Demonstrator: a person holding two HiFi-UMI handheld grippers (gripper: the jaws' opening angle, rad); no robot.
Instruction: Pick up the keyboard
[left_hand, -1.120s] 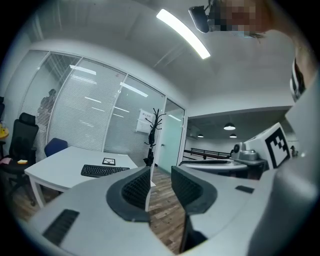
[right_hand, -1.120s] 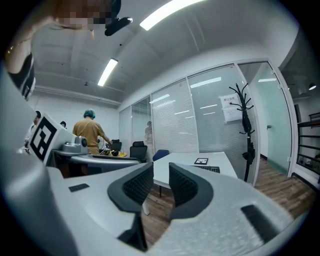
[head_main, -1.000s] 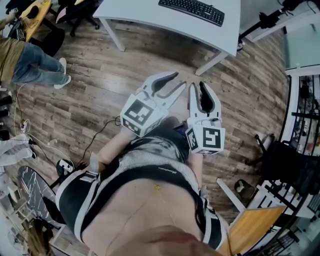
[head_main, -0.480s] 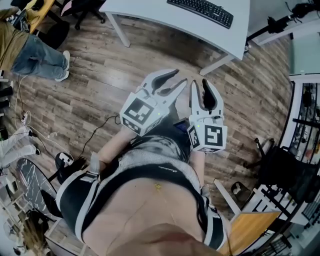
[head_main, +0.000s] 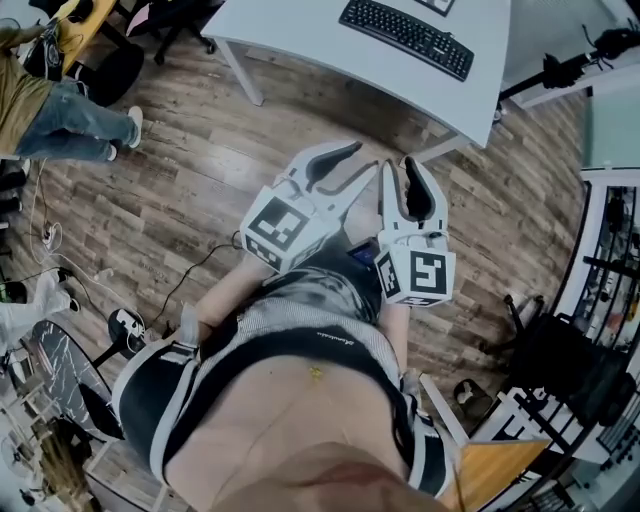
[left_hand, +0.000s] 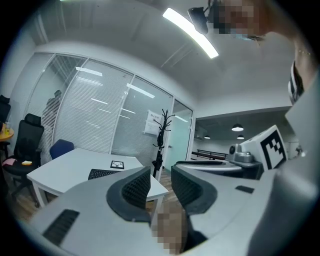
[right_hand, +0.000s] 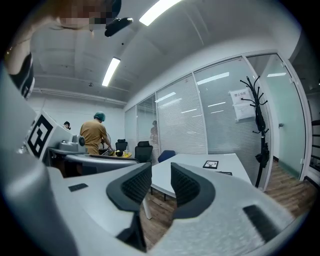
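Observation:
The black keyboard (head_main: 405, 38) lies on a white table (head_main: 320, 45) at the top of the head view, well ahead of both grippers. It shows as a dark strip (left_hand: 102, 173) in the left gripper view and a thin sliver (right_hand: 224, 173) in the right one. My left gripper (head_main: 362, 157) (left_hand: 160, 182) is held level over the wood floor, jaws drawn close with nothing between them. My right gripper (head_main: 402, 165) (right_hand: 161, 182) sits beside it; its jaws have just been opening and are empty.
A person in jeans (head_main: 60, 110) stands at the upper left near office chairs (head_main: 165, 25). A cable (head_main: 190, 275) trails on the floor. Black shelving (head_main: 600, 270) lines the right side. A coat rack (left_hand: 160, 132) stands past the table, a small framed card (left_hand: 117, 164) on it.
The table and keyboard have slid lower in the head view, closer to both grippers. The grippers keep their pose in front of the body. The person at the left has shifted upward.

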